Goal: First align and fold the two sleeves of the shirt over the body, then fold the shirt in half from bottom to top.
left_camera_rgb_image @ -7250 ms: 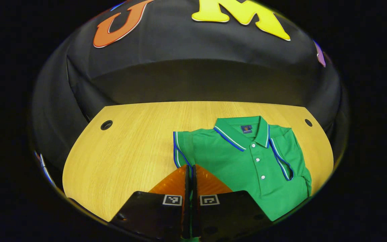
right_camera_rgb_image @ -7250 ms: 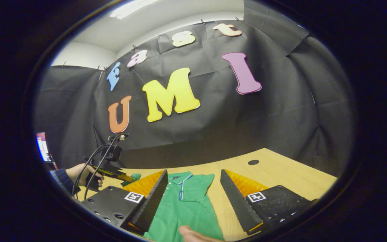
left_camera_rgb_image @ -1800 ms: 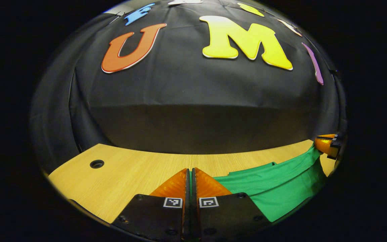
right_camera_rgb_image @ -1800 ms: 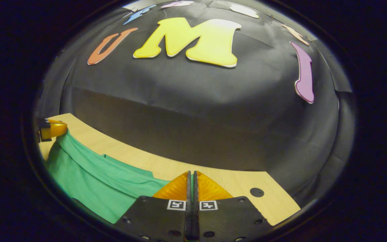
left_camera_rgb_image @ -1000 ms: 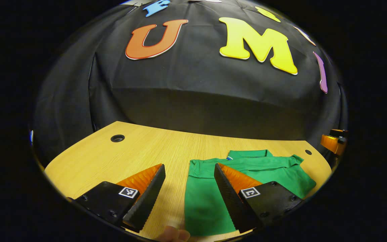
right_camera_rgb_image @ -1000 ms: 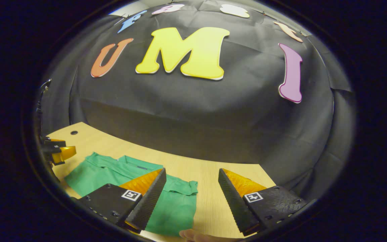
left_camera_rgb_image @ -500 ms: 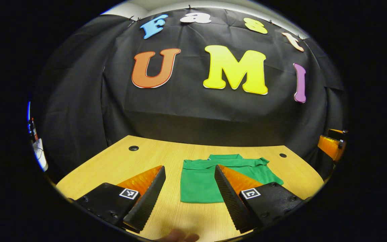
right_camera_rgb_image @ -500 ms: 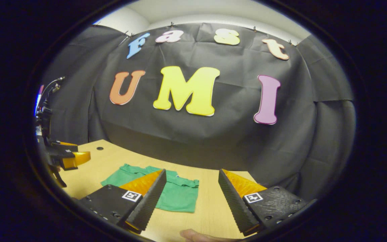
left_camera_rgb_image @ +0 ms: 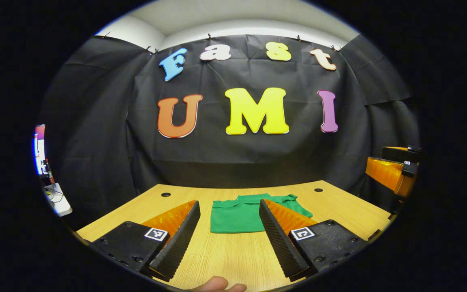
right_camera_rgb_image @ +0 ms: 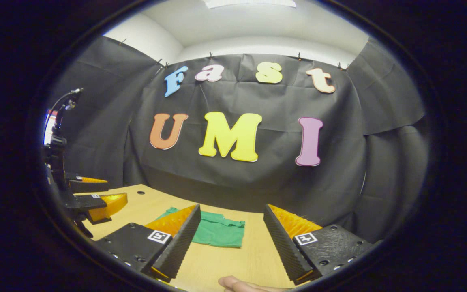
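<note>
Left gripper (left_camera_rgb_image: pixel 227 239), right gripper (right_camera_rgb_image: pixel 229 241) wide apart, empty.

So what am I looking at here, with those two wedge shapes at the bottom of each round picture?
Those wedges are the two fingers of a hand-held gripper; a person holds one in each hand. A camera rides on each, so one picture looks along the left gripper, the other along the right gripper. Both are open and hold nothing. On the wooden table lies a green shirt, folded into a compact rectangle. At the edge of each picture you can see the other gripper. A fingertip of the person peeks in below.
</note>
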Demonstrator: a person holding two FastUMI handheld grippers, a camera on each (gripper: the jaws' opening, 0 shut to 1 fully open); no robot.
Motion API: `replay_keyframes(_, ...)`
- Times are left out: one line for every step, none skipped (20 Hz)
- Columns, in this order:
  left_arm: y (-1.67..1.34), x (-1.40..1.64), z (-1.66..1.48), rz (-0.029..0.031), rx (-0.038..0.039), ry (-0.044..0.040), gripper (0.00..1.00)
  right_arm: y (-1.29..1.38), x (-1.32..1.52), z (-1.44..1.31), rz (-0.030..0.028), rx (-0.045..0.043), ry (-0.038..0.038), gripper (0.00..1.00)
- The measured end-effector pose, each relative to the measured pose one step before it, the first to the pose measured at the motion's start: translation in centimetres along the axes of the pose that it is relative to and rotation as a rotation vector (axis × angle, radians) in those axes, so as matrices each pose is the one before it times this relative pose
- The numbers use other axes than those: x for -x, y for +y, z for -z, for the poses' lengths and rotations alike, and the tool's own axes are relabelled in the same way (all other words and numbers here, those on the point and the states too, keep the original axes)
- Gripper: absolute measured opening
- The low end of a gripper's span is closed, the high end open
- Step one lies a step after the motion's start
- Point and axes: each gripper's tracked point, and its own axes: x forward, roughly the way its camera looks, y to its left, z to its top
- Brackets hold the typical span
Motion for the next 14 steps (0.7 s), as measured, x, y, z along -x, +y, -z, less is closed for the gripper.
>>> replay_keyframes(-0.463, 0.831, -0.236, 0.00241, 0.0076, -0.01759, 0.94, -0.41, 0.927, 0.386, 0.01504, -0.0091, -0.00199, 0.95)
replay_keyframes(-0.693, 0.717, -0.138, 0.01503, 0.00374, -0.01186, 0.94, -0.262, 0.855, 0.541, 0.00079, -0.00939, 0.00372, 0.95)
replay_keyframes(-0.756, 0.669, -0.071, 0.02183, -0.00003, -0.01034, 0.94, -0.062, 0.841, 0.638, -0.00421, -0.00738, 0.00384, 0.95)
replay_keyframes(-0.653, 0.535, 0.033, 0.02068, -0.006, -0.00464, 0.94, -0.248, 0.515, 0.57, 0.00103, -0.0095, 0.00237, 0.95)
replay_keyframes(-0.624, 0.277, 0.365, 0.01899, -0.00776, 0.00906, 0.94, -0.463, 0.341, 0.863, 0.0088, -0.01105, 0.0032, 0.95)
replay_keyframes(-0.202, 0.234, 0.377, 0.00335, 0.00282, 0.01339, 0.94, -0.384, 0.376, 0.826, 0.00956, -0.00533, 0.00212, 0.95)
replay_keyframes(-0.205, 0.116, 0.306, 0.00439, 0.002, 0.01403, 0.94, -0.236, 0.2, 0.828, 0.00171, 0.00087, 0.00034, 0.95)
replay_keyframes(-0.238, 0.096, 0.091, 0.00542, 0.00219, 0.00099, 0.94, -0.063, -0.421, 0.338, 0.01174, 0.00449, 0.00709, 0.97)
replay_keyframes(-0.212, -0.022, -0.016, 0.00577, 0.00352, -0.00459, 0.94, -0.037, -0.072, 0.806, -0.00489, 0.02386, 0.02106, 0.94)
replay_keyframes(-0.161, -0.096, 0.026, 0.00493, 0.00205, 0.00036, 0.94, 0.175, -0.231, 0.041, -0.00437, 0.00518, -0.0063, 0.95)
replay_keyframes(0.02, -0.237, 0.192, -0.00615, -0.00042, 0.00463, 0.94, 0.284, -0.171, -0.282, -0.00277, -0.00985, -0.01491, 0.95)
replay_keyframes(0.295, 0.018, 0.249, -0.01031, -0.00228, 0.00443, 0.94, 0.458, -0.031, 0.001, -0.01154, -0.00571, -0.00307, 0.97)
replay_keyframes(0.112, -0.087, 0.178, 0.00043, -0.00232, 0.00337, 0.94, 0.211, -0.116, 0.555, -0.00987, -0.00209, 0.00759, 0.95)
replay_keyframes(-0.25, -0.287, 0.074, 0.00315, -0.0002, 0.00363, 0.94, 0.116, -0.138, 0.311, -0.00334, 0.00107, 0.00948, 0.95)
